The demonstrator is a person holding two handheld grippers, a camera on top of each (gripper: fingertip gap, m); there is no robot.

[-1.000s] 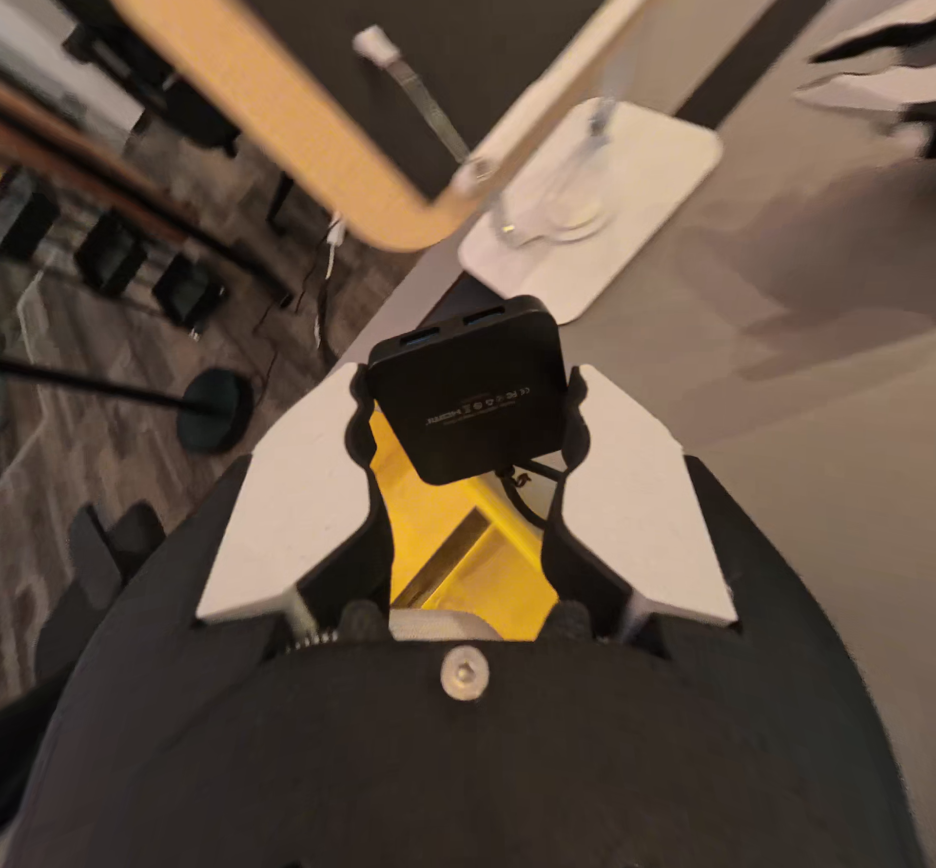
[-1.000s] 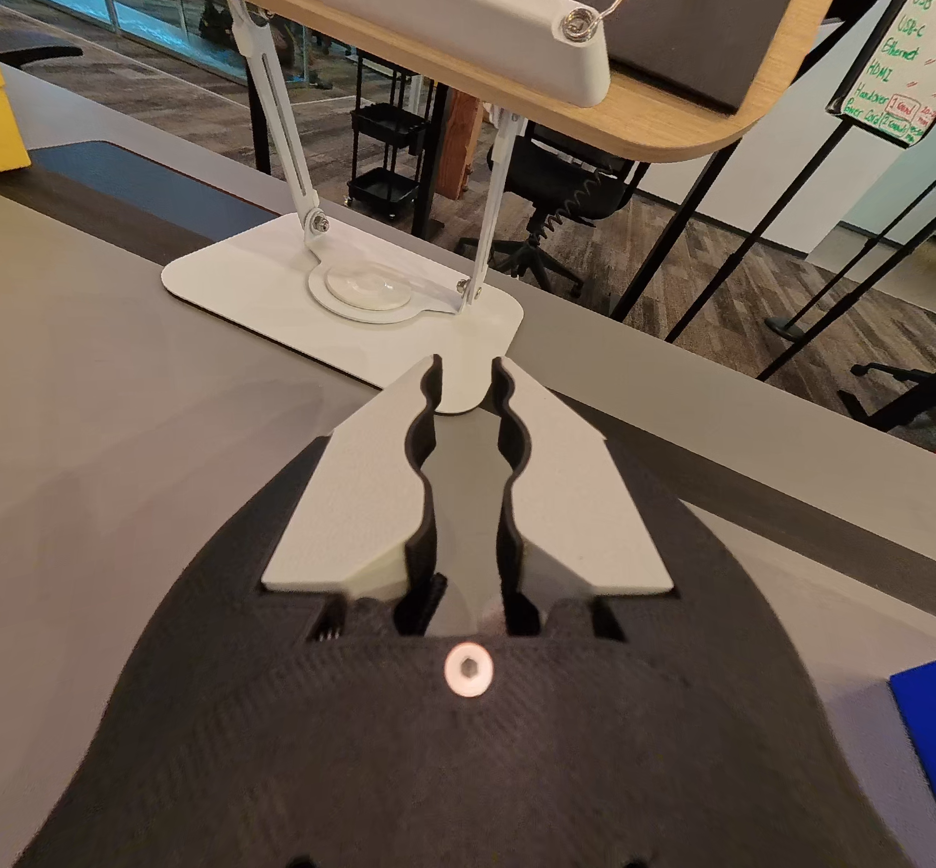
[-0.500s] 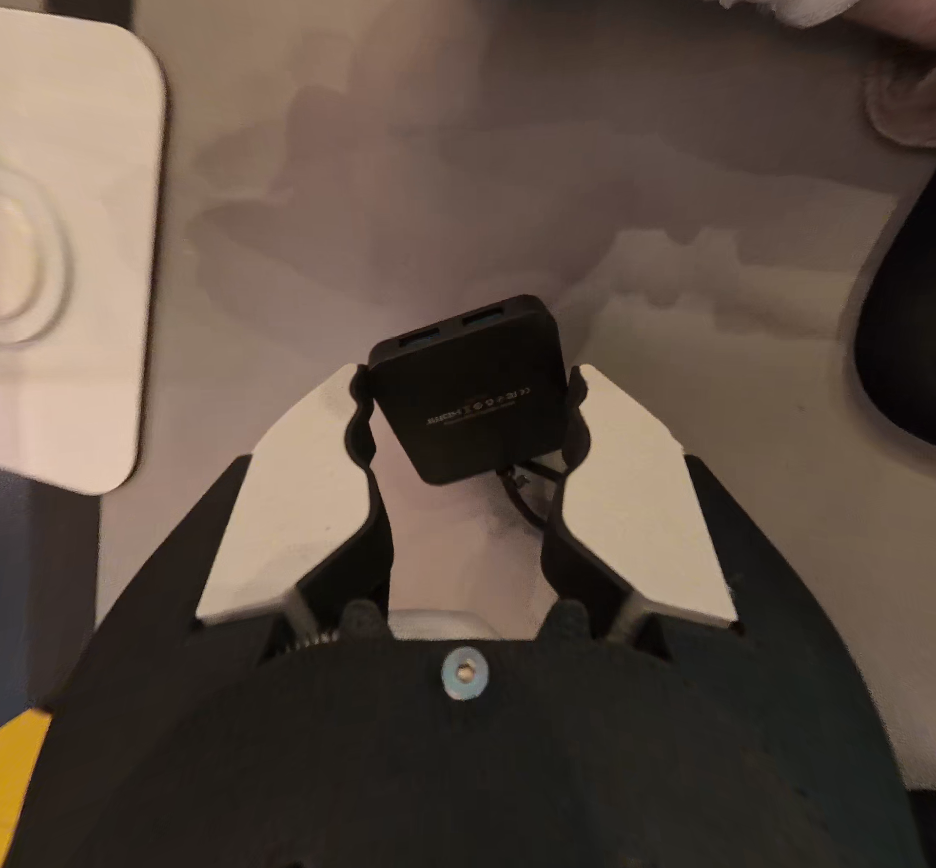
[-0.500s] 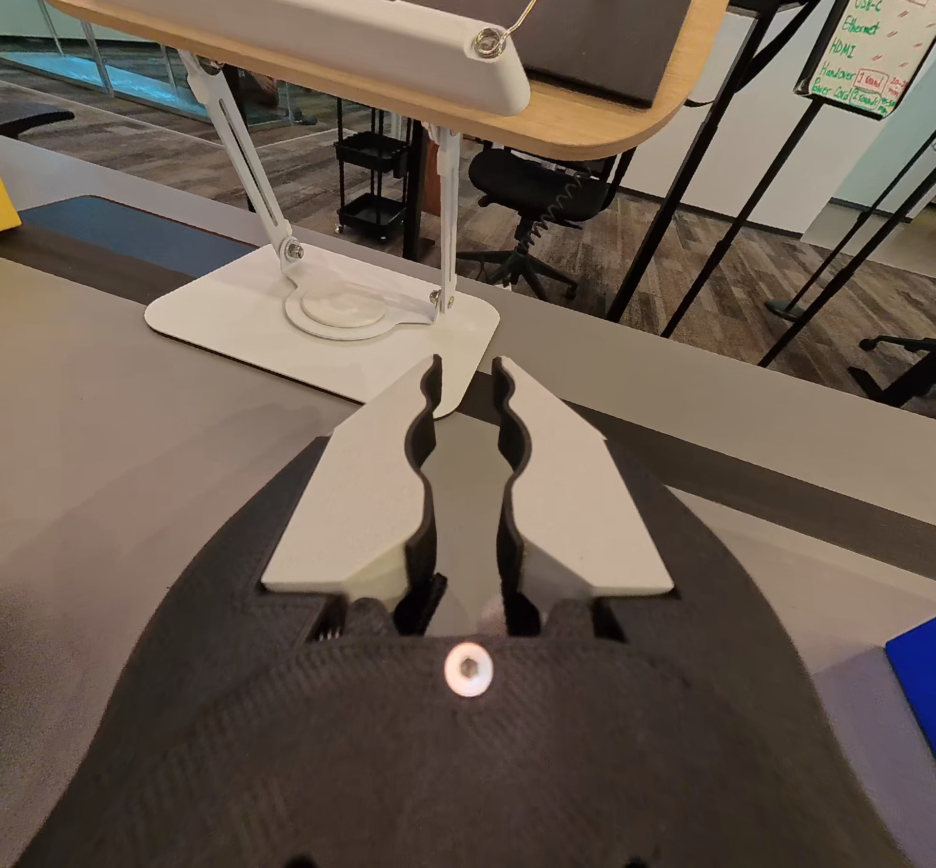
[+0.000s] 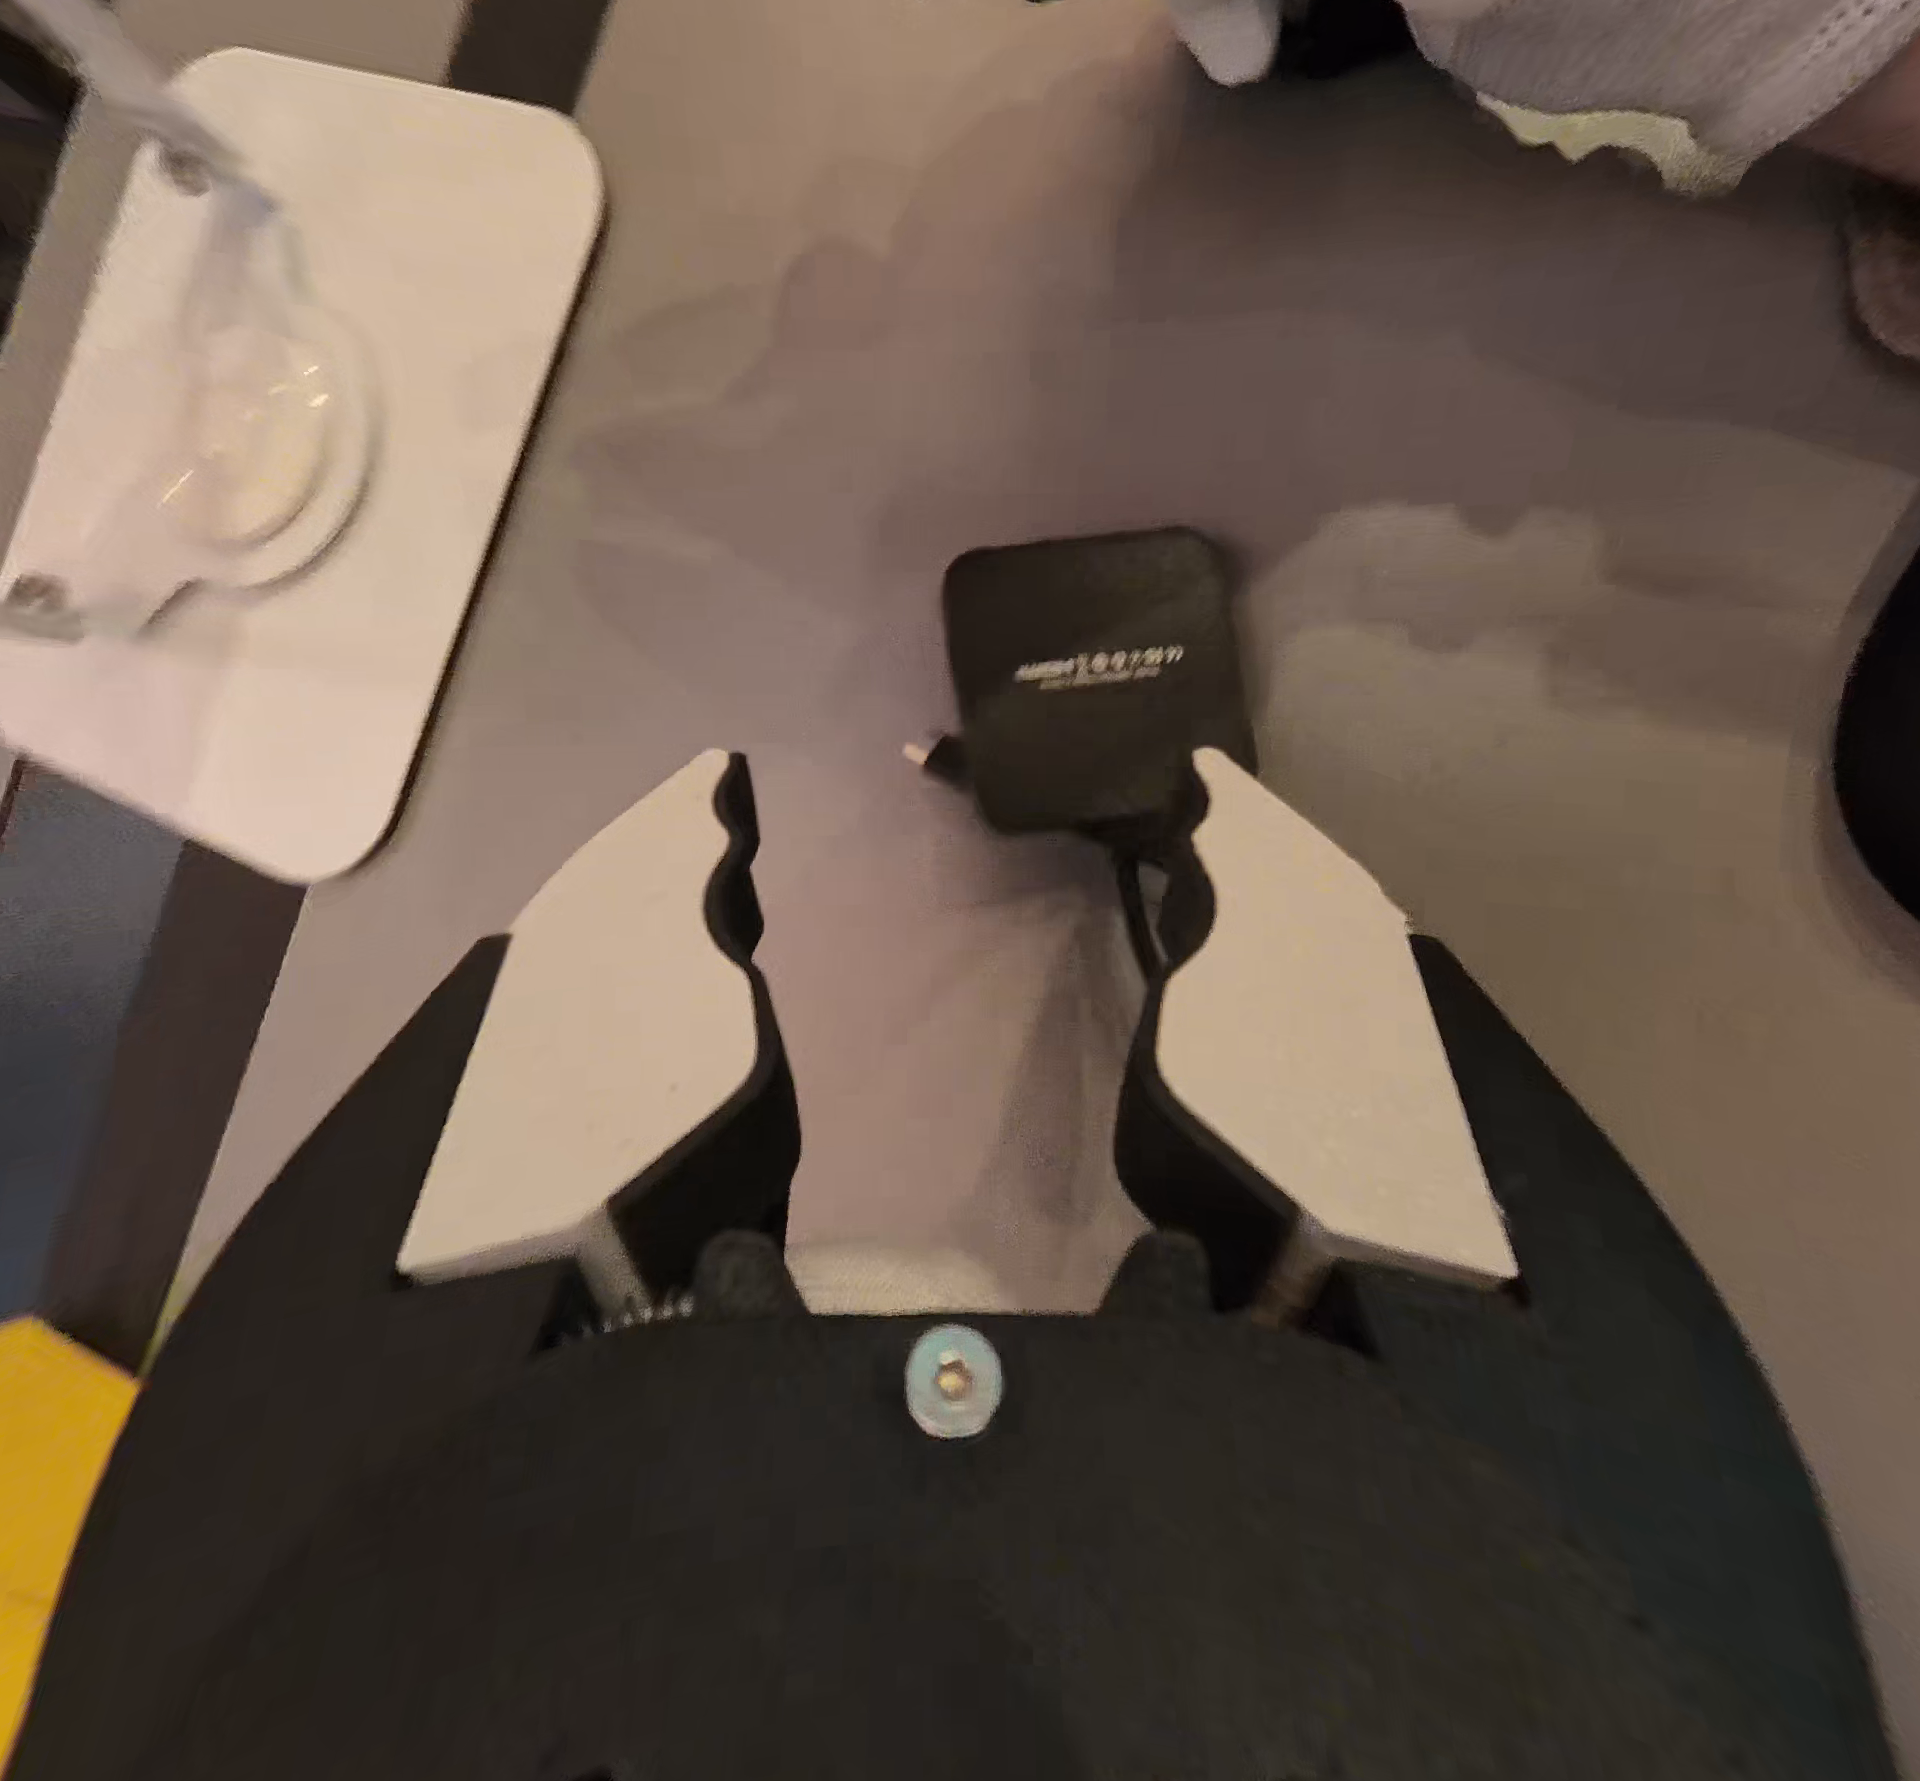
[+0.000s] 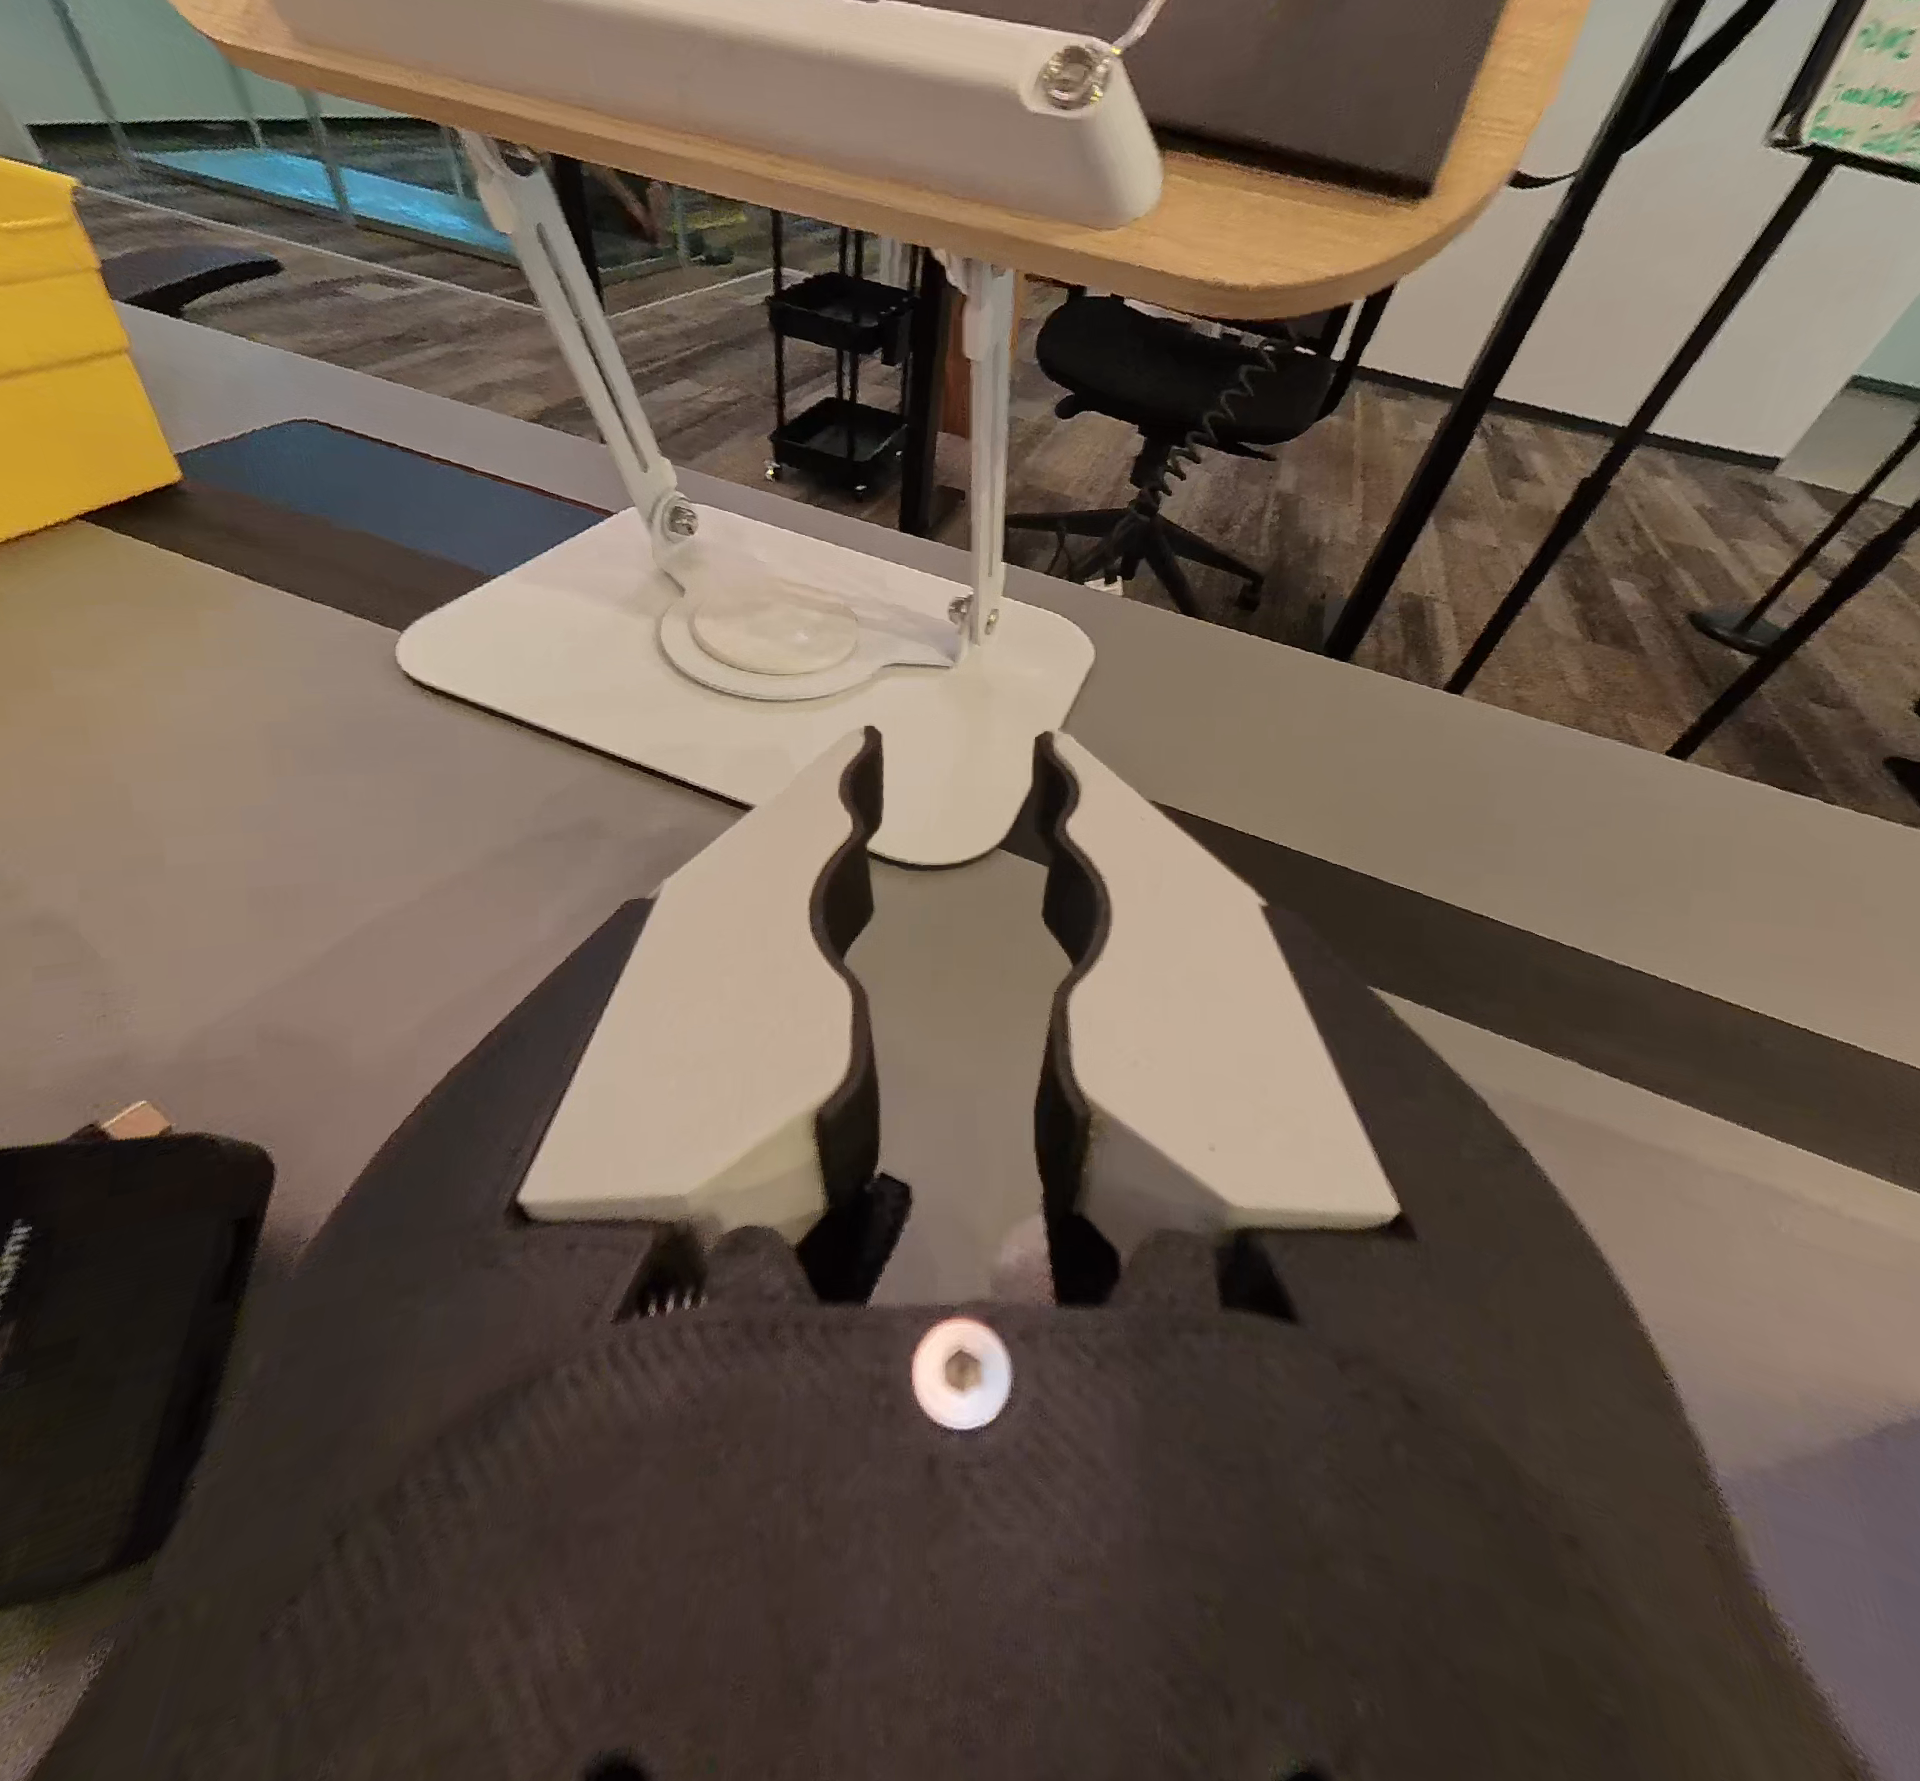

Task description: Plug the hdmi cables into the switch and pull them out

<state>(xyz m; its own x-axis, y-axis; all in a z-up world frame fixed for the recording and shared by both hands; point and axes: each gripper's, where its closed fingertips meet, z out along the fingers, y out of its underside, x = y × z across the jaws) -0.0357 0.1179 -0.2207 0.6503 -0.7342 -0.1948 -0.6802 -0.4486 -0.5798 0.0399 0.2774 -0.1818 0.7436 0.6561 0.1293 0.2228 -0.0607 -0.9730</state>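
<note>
Our left claw [image 5: 961, 770] is spread wide and grips nothing. The black switch [image 5: 1091, 677] lies flat on the grey surface [image 5: 1455, 900] at one o'clock from its tips, its thin cable [image 5: 1138, 900] running back along the inner edge of the finger on that side. Our right claw [image 6: 956, 749] is parted with nothing between its fingers, facing the white stand base [image 6: 582, 661] at twelve o'clock.

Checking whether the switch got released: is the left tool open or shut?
Open. The left tool has its fingers spread apart, and the black switch lies on the grey table just beyond them, ungripped.
</note>
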